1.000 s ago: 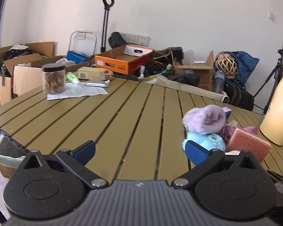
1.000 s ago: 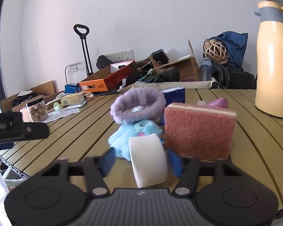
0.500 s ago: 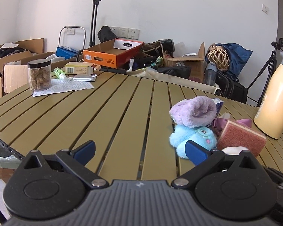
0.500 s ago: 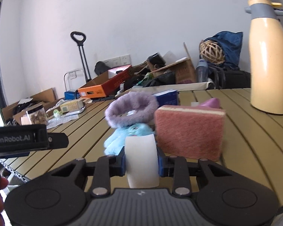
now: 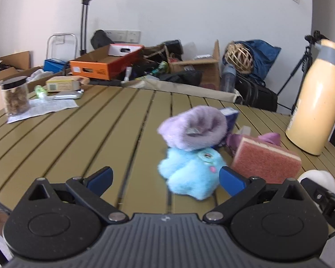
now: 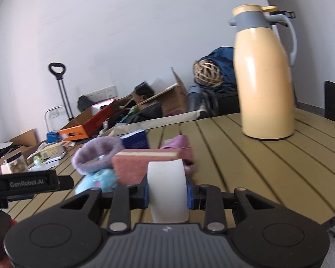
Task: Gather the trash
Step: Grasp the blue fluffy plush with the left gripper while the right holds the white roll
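My right gripper (image 6: 167, 193) is shut on a white roll (image 6: 167, 187), its blue pads pressing both sides; the same white roll (image 5: 319, 178) shows at the right edge of the left wrist view. Just beyond it lie a pink sponge (image 6: 143, 163), a light blue plush toy (image 6: 100, 178) and a purple fuzzy ring (image 6: 96, 154). My left gripper (image 5: 165, 176) is open with nothing between its pads, and the blue plush toy (image 5: 192, 169) sits just ahead of its right pad, under the purple ring (image 5: 194, 129) and beside the pink sponge (image 5: 265, 163).
A tall cream thermos jug (image 6: 263, 73) stands on the slatted olive table (image 6: 256, 156) to the right. At the far left are a jar of snacks (image 5: 15, 96), a paper sheet (image 5: 44, 107) and a small box (image 5: 64, 83). Cardboard boxes and bags crowd the floor behind.
The right gripper's jaws closed on the white roll and it swung right, bringing the thermos more central. The left gripper moved right, toward the plush pile.
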{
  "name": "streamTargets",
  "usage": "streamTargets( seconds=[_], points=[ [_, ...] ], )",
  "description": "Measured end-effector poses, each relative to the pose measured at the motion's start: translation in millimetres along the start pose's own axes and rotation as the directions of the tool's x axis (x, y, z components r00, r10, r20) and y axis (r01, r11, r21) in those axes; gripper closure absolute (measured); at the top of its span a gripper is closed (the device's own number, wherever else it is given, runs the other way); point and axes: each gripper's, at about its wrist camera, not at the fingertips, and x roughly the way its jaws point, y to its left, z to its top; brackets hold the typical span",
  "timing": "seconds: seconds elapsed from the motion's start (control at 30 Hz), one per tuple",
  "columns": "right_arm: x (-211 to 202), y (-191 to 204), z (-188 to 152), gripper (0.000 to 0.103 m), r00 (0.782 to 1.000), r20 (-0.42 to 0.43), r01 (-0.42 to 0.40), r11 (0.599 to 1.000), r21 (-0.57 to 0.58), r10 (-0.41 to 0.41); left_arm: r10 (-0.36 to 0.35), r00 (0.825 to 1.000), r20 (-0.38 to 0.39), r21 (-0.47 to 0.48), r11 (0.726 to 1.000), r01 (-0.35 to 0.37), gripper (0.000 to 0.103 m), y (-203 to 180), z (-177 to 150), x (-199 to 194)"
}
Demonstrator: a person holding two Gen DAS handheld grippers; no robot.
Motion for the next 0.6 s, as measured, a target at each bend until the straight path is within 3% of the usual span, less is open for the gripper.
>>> streamTargets(
  seconds=[0.2, 0.43, 0.6],
  points=[
    [-4, -24, 2, 0.074, 0.999, 0.004, 0.042, 0.999, 0.029, -0.042, -0.036, 0.999, -0.03, 0.009, 0.999, 0.036, 0.0, -18, -6, 17],
    [-12, -45, 3, 0.074, 0.997, 0.008, 0.074, 0.996, 0.044, -0.075, -0.009, 0.999, -0.047, 0.048, 0.999, 0.011, 0.0, -33, -4, 38],
    [-14, -58, 3, 0.074, 0.995, 0.003, 0.095, 0.994, 0.06, -0.095, -0.027, 0.997, -0.07, 0.081, 0.996, 0.033, 0.0, -35, 4, 53]
  ],
)
